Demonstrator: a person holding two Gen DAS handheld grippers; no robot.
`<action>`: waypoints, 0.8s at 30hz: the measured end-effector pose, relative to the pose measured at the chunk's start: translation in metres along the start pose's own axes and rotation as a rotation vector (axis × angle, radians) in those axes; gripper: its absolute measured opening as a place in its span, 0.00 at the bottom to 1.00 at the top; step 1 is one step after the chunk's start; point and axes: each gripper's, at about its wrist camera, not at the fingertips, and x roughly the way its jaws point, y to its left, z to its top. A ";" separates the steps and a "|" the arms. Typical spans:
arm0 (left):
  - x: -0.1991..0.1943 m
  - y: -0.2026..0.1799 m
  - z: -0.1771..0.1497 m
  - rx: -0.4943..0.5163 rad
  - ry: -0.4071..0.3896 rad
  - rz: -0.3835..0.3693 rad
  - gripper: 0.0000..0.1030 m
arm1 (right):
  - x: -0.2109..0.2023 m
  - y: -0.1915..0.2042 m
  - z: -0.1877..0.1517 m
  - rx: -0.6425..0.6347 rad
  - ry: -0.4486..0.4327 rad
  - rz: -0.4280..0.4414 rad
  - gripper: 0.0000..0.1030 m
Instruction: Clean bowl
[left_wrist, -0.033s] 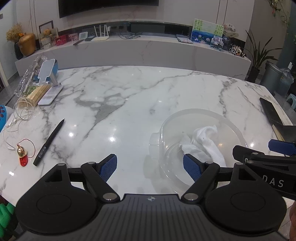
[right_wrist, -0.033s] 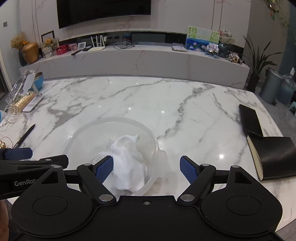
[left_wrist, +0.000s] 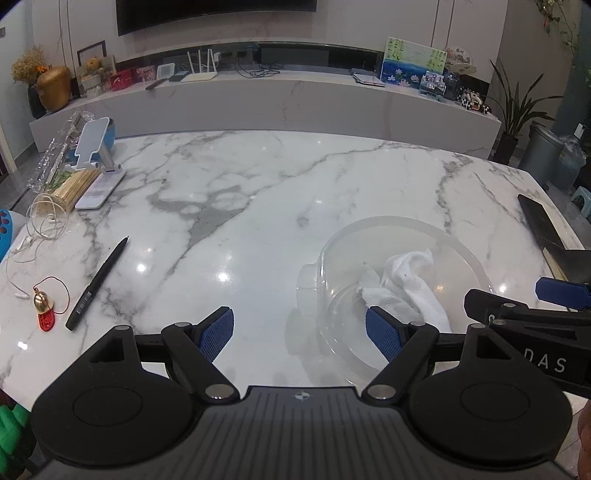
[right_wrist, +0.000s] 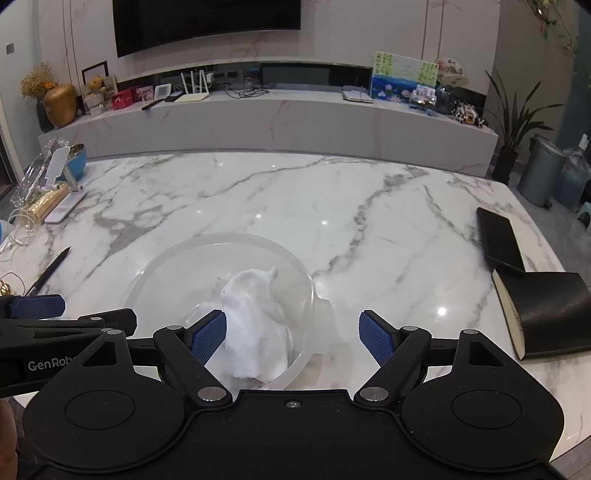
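Nothing moved: one bowl (right_wrist: 177, 269), one cloth (right_wrist: 255, 332) inside; left claw (left_wrist: 300, 334), right claw (right_wrist: 291, 336) spread.

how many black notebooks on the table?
2, both at the table's right edge in the right wrist view: a closed notebook farther back, and a thicker notebook nearer, its pages facing left. They appear to touch. Others may sit out of frame.

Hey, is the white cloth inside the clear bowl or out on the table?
Inside. The white cloth lies crumpled on the floor of the clear bowl, enclosed by its rim in both wrist views; neither gripper holds it.
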 end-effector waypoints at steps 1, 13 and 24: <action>0.000 0.000 0.000 0.001 -0.001 0.001 0.76 | 0.000 -0.001 0.000 0.001 0.001 0.002 0.75; 0.000 -0.003 -0.002 0.007 -0.008 0.004 0.76 | 0.001 0.001 -0.003 -0.016 -0.008 -0.015 0.75; 0.001 -0.001 -0.001 0.008 -0.005 0.006 0.76 | 0.000 -0.001 -0.002 -0.014 -0.007 -0.012 0.75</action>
